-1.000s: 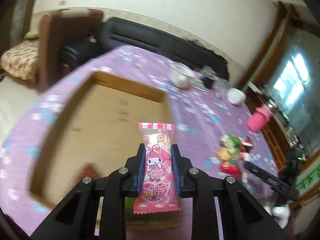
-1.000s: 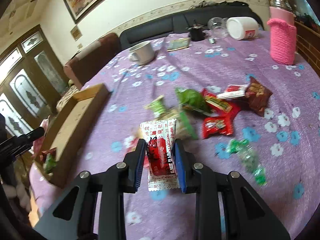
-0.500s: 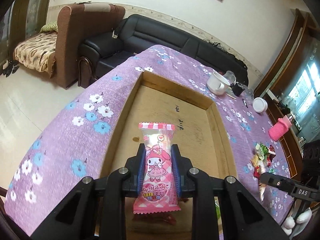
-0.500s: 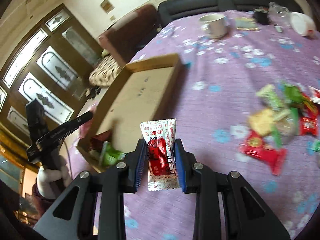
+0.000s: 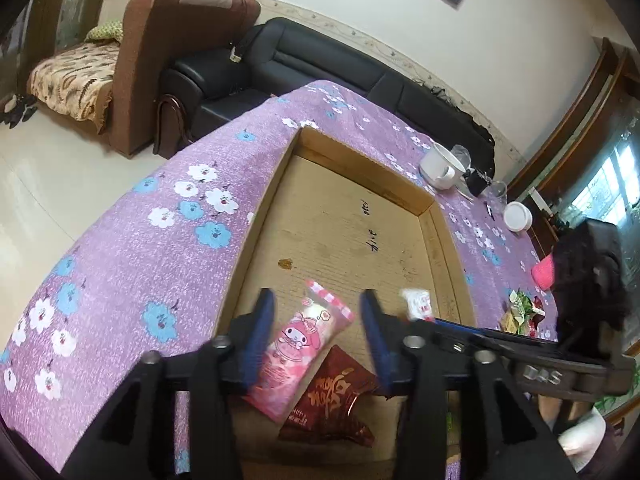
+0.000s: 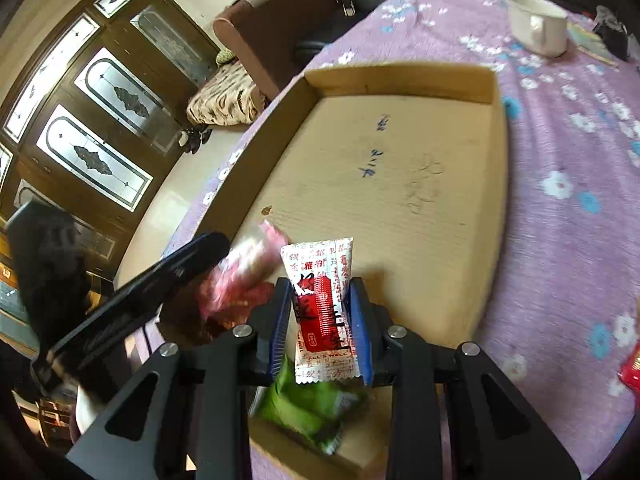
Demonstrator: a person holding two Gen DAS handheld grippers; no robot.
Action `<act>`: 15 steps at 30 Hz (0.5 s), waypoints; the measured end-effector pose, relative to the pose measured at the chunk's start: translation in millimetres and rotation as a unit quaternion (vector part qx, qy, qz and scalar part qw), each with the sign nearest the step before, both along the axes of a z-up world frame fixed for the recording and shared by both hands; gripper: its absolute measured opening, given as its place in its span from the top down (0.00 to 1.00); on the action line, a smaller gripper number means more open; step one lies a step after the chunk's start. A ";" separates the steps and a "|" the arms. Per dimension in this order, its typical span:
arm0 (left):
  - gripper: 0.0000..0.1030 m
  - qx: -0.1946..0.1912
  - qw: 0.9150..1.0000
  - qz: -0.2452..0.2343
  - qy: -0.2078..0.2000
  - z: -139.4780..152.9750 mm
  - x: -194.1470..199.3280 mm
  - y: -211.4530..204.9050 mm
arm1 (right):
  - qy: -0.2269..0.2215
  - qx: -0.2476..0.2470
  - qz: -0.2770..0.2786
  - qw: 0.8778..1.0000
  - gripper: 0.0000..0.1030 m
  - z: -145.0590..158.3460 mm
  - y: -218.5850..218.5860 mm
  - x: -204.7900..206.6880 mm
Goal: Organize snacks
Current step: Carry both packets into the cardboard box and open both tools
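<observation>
Pink snack [image 5: 304, 356] lies beside dark-red packet [image 5: 332, 404] in cardboard tray [image 5: 428, 208].

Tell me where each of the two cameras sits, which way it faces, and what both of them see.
Left wrist: sits on the left gripper, facing down into the cardboard tray; its open fingers flank the released pink My Melody packet, with the dark red snack bag below.
Right wrist: sits on the right gripper, facing across the tray's near end; it is shut on the red-and-white packet, above a green packet.
Shared: tray, pink packet, white mug, purple floral tablecloth, and each other's gripper.
</observation>
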State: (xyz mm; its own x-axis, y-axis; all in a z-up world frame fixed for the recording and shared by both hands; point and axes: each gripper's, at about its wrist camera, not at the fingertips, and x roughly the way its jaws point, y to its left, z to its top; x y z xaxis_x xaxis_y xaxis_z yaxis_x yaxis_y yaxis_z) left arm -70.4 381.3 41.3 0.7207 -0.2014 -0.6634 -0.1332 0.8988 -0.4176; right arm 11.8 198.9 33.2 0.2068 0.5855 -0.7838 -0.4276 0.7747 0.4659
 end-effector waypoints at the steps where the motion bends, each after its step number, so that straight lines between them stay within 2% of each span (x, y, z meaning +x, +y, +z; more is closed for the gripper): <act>1: 0.49 0.000 1.000 0.005 -0.001 1.0 -2.3 0.0 | 0.007 0.000 -0.004 1.000 0.65 -2.9 2.5 2.8; 3: 0.49 0.000 1.000 0.012 -0.008 5.5 -8.4 -0.9 | 0.016 0.007 -0.006 1.000 0.65 -3.5 -0.5 6.5; 5: 0.49 -0.001 1.000 0.016 -0.019 11.7 -15.3 -3.0 | 0.006 0.014 -0.007 1.000 0.65 2.3 -7.8 5.0; 8: 0.46 -0.006 0.999 0.017 -0.042 23.7 -25.8 -8.4 | -0.025 0.017 -0.010 0.999 0.63 19.2 -28.3 -3.6; 11: 0.39 -0.023 0.998 0.010 -0.064 36.1 -34.3 -18.6 | -0.073 0.014 -0.022 0.997 0.60 37.9 -62.1 -18.4; 14: 0.30 -0.033 0.996 -0.005 -0.078 44.0 -38.8 -32.9 | -0.143 -0.015 -0.057 0.988 0.46 54.9 -106.9 -39.0; 15: 0.24 -0.039 0.996 -0.011 -0.081 45.9 -40.9 -38.8 | -0.164 -0.022 -0.075 0.983 0.33 57.7 -127.3 -44.7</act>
